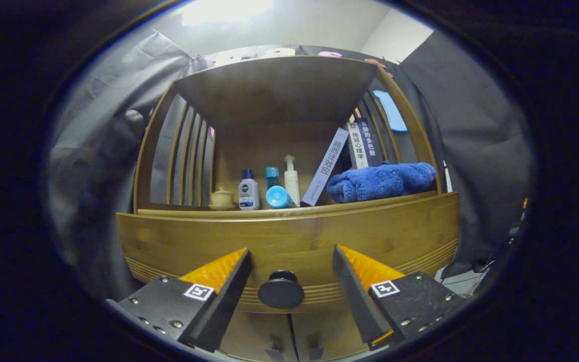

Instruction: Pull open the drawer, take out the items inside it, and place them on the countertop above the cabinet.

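While gripper (289, 261) gapes wide, empty, drawer knob (281, 290) sits between fingers, untouched.

Only the book spines read clearly, far right on the shelf: leaning white book (325, 167) says 路西法效应, upright pale grey book (358, 146) 拖延心理学, dark blue book (371, 141) probably 贪婪的多巴胺, bit blurry. The print on the small white bottle with a blue cap (249, 193) is too tiny. The gripper (291, 249) has a square coded marker on each finger; its fingers are spread either side of the round black knob (281, 290).
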